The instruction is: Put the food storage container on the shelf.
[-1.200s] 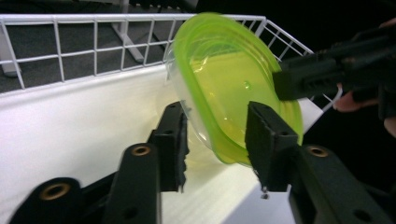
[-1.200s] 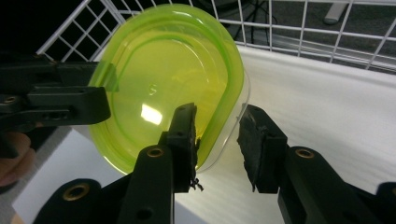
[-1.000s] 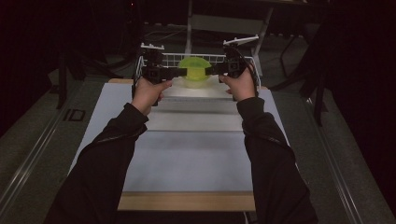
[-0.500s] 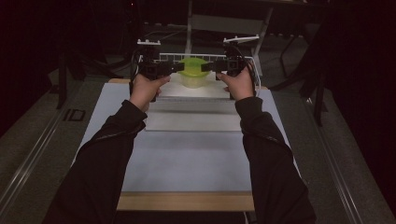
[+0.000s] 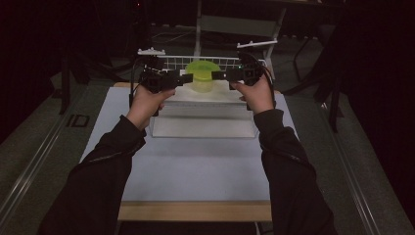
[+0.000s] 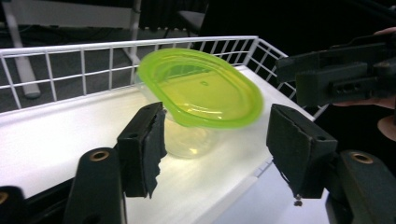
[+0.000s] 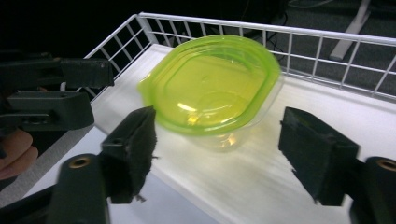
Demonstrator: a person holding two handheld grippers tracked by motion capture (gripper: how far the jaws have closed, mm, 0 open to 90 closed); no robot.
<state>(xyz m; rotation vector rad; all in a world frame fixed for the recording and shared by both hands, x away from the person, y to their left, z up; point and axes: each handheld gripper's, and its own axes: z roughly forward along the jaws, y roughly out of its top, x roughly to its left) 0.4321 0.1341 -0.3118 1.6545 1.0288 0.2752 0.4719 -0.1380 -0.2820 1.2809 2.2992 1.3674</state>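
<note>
A clear plastic tub with a lime-green lid [image 5: 201,74] stands on a white shelf [image 5: 205,95]; the lid [image 6: 205,88] sits tilted on the tub. My left gripper [image 5: 187,78] is at the tub's left and my right gripper [image 5: 217,76] at its right, both pointing inward. The jaws of both have just been opening. In the left gripper view the left gripper [image 6: 217,149] stands open with the tub just beyond its pads [image 6: 152,144], untouched. In the right gripper view the right gripper [image 7: 224,156] is also open, and the lid [image 7: 210,84] lies ahead of it.
A white wire fence [image 5: 169,61] rims the back and sides of the shelf. In front of the shelf lies a pale rectangular tray [image 5: 203,127] on the light table mat [image 5: 195,166]. The table's wooden front edge [image 5: 195,211] is near the person's elbows.
Both grippers' jaws have spread wider beside the tub, and both hands have shifted slightly. The tub stays on the shelf.
</note>
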